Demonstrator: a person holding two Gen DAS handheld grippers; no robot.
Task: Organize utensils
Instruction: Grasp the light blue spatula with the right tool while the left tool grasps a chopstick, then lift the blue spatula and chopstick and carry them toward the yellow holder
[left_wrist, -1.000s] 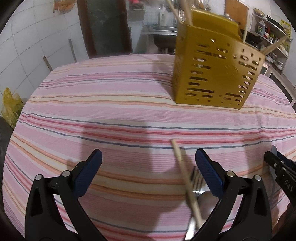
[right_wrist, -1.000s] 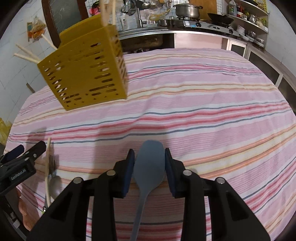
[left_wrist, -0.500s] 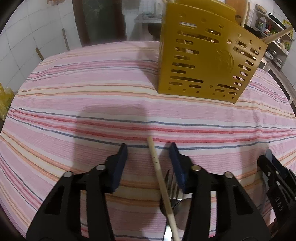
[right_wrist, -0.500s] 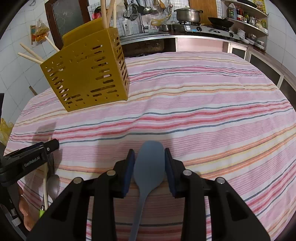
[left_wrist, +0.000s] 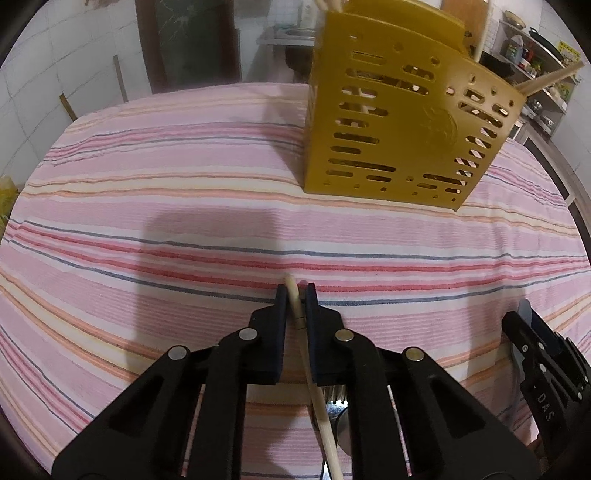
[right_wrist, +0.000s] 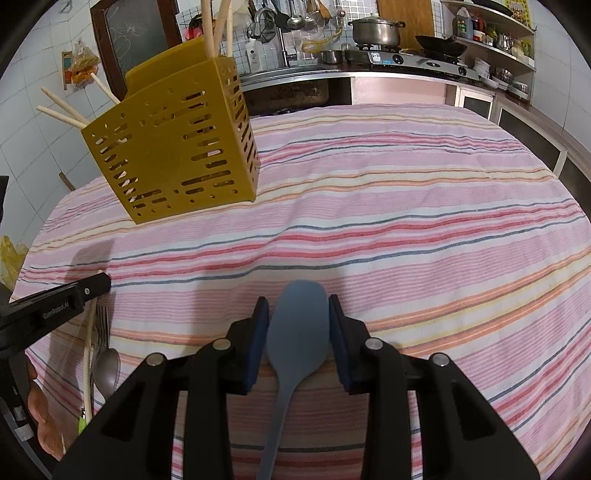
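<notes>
A yellow slotted utensil holder (left_wrist: 402, 122) stands on the striped tablecloth (left_wrist: 184, 206), with several chopsticks sticking out of it; it also shows in the right wrist view (right_wrist: 173, 151). My left gripper (left_wrist: 295, 291) is shut on a wooden chopstick (left_wrist: 314, 387) near its tip, low over the cloth. A fork and a metal spoon (right_wrist: 106, 365) lie under it. My right gripper (right_wrist: 298, 306) is shut on a grey-blue spoon (right_wrist: 297, 332), bowl forward, to the right of the left gripper.
The kitchen counter with a stove (right_wrist: 402, 61), a pot (right_wrist: 375, 29) and a sink lies behind the table. A tiled wall and a dark door (left_wrist: 195, 40) are at the far left. A yellow bag (right_wrist: 9, 258) sits past the table's left edge.
My left gripper has moved in over the chopstick and closed from wide open onto it. The right gripper has kept hold of the grey-blue spoon and barely moved.
</notes>
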